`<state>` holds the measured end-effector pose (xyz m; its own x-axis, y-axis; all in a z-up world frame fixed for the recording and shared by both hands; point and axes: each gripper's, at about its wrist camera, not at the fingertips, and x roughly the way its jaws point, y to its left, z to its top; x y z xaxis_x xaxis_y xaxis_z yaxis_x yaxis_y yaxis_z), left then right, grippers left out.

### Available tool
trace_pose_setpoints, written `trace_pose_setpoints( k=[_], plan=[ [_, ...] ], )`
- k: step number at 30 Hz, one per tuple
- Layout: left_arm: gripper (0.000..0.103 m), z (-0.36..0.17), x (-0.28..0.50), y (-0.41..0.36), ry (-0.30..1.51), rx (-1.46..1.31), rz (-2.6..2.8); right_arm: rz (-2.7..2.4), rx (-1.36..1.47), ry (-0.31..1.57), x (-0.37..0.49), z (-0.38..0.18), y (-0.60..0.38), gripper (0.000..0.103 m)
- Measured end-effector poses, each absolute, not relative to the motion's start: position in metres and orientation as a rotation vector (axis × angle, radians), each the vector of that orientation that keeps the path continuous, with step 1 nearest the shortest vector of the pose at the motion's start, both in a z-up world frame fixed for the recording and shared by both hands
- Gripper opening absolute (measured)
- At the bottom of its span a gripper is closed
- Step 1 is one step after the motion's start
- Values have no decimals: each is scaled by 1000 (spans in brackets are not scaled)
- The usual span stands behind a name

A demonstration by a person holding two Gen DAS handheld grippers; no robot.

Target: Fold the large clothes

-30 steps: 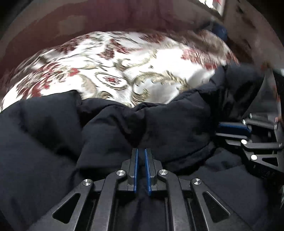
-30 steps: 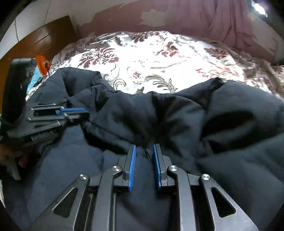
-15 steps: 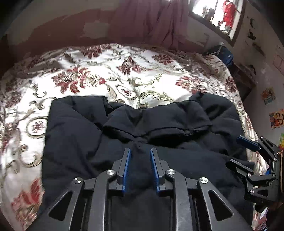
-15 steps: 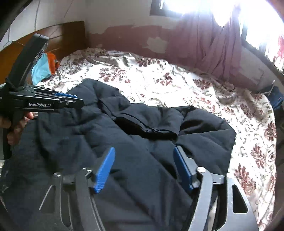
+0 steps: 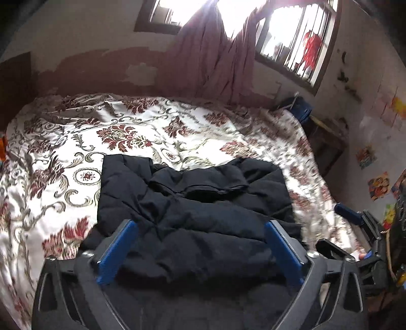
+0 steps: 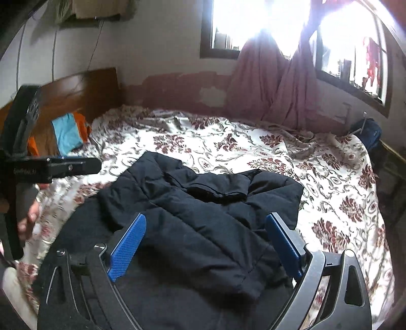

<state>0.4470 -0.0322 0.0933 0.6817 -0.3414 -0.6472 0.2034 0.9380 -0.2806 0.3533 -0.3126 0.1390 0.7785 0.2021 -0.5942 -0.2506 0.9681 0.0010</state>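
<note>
Lying in a rumpled heap on the near half of the bed, the dark jacket [image 5: 198,213] [image 6: 203,215] has one flap folded over its far edge, toward twelve o'clock. Its quilted surface is creased, and nothing grips it.

The left gripper [image 5: 200,243] hangs above the jacket's near end with its jaws spread wide, one blue pad [image 5: 116,253] at about eight o'clock of that view and the other at four; only cloth shows in the gap, and whether the pads touch it cannot be told. The right gripper [image 6: 205,246] stands just as wide over the same end of the jacket, holding nothing. In the right view the left gripper's black body [image 6: 50,167] shows at nine o'clock, with a hand [image 6: 30,215] on its handle below. In the left view the right gripper [image 5: 355,228] sits at four o'clock, off the jacket's edge.

The bedspread [image 5: 127,132] [image 6: 330,182], white with red flowers, reaches out from the jacket on every far side. A wooden headboard [image 6: 83,88] stands at ten o'clock in the right view, with blue and orange cloth [image 6: 68,132] below it. Pink curtains [image 5: 215,58] [image 6: 274,83] hang under bright windows [image 6: 253,20] at twelve to one o'clock.
</note>
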Motion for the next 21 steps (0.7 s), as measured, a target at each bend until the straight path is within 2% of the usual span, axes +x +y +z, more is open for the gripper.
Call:
trace_pose_setpoints(
  k=[9,21],
  plan=[
    [103,120,352,-20,629,-137,-306,228,22,543,268,161,-317,93],
    [103,134,235,-26,446,-66,-251,193,16,349,157,178,-315,93]
  ],
)
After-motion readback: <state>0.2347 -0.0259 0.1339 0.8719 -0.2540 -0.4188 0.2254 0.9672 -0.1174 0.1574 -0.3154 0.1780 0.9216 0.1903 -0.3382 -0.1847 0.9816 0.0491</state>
